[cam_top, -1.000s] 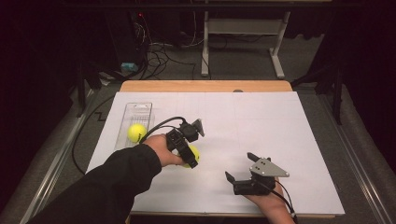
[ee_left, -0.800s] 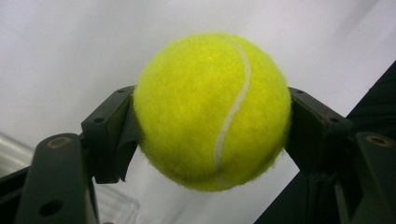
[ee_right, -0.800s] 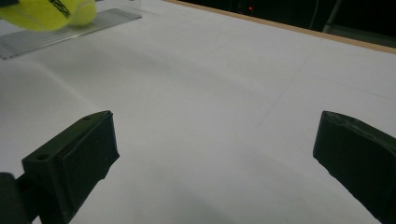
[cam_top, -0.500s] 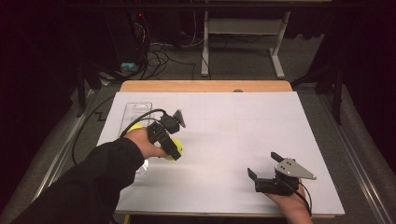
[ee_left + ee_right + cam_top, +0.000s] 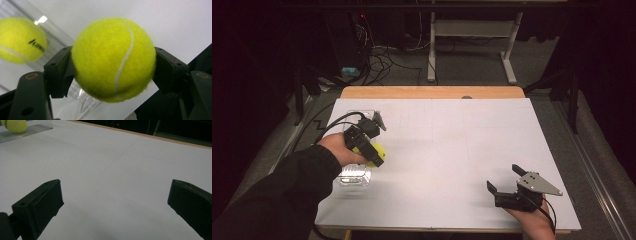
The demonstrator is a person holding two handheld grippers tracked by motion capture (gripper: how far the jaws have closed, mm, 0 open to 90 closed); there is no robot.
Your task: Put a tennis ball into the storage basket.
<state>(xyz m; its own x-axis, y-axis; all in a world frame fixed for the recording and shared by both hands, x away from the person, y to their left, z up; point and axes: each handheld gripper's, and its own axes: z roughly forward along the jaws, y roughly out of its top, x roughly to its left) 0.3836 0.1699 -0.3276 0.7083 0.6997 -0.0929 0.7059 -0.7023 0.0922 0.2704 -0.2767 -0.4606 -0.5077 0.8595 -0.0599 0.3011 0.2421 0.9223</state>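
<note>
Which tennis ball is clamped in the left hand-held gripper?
The unmarked-side ball, pinched between the left hand-held gripper pads. The other ball, with black lettering, lies free in the clear tray.

1. Your desk (image 5: 452, 150) sheet is brightly lit from above; the room around it is near black.
2. Left gripper view: the held tennis ball (image 5: 113, 58) is sharp, the second ball (image 5: 21, 40) blurred, with glare on the clear container (image 5: 42, 19).
3. Right gripper view is dimmer, with soft shadows under the jaws.
</note>
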